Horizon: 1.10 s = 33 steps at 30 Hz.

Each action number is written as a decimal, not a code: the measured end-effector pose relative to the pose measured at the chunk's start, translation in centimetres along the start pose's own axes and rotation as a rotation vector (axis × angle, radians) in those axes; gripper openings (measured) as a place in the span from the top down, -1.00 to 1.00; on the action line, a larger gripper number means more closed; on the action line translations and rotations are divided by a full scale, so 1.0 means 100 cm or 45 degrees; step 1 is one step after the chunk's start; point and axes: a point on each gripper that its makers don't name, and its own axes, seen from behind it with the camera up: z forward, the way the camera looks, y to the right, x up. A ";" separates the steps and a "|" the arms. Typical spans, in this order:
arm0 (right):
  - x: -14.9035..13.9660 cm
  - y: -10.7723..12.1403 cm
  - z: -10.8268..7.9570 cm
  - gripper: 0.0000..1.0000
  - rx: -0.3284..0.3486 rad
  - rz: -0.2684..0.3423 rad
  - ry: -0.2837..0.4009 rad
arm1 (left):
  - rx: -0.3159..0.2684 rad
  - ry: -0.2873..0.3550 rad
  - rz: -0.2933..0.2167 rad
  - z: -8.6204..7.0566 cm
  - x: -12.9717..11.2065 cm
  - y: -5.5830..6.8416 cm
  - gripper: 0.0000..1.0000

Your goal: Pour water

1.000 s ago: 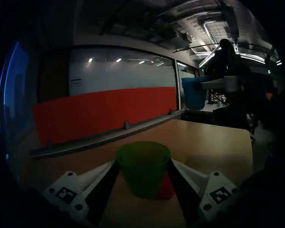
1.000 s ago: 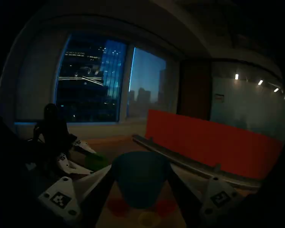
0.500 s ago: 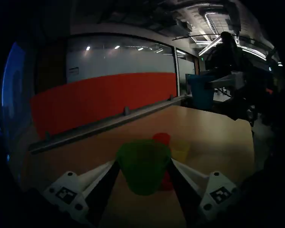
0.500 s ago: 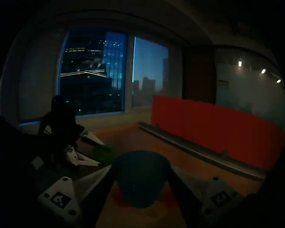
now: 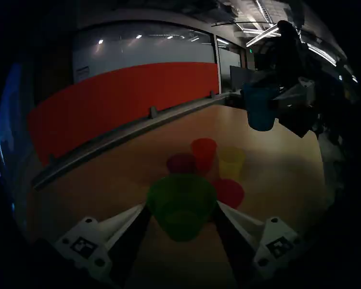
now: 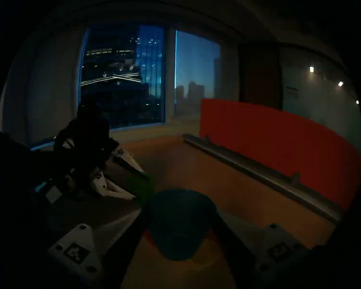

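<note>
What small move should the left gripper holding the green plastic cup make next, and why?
Probably ease the green plastic cup forward over the upright yellow plastic cup before tilting. The left gripper is shut on it just short of that cup on the wooden table, so pouring now might miss. The right gripper holds its blue plastic cup well apart.

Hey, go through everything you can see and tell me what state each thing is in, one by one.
Green cup: upright, gripped by left gripper.
Blue cup: upright, raised, gripped by right gripper.
Yellow cup: upright on table.
Red cups: upright, clustered beside yellow cup.
Water in cups: too dark to tell.
</note>
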 end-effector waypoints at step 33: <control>-0.104 -0.017 0.028 -0.99 0.112 -0.061 -0.289 | -0.108 -0.277 0.062 0.030 -0.055 0.007 -0.72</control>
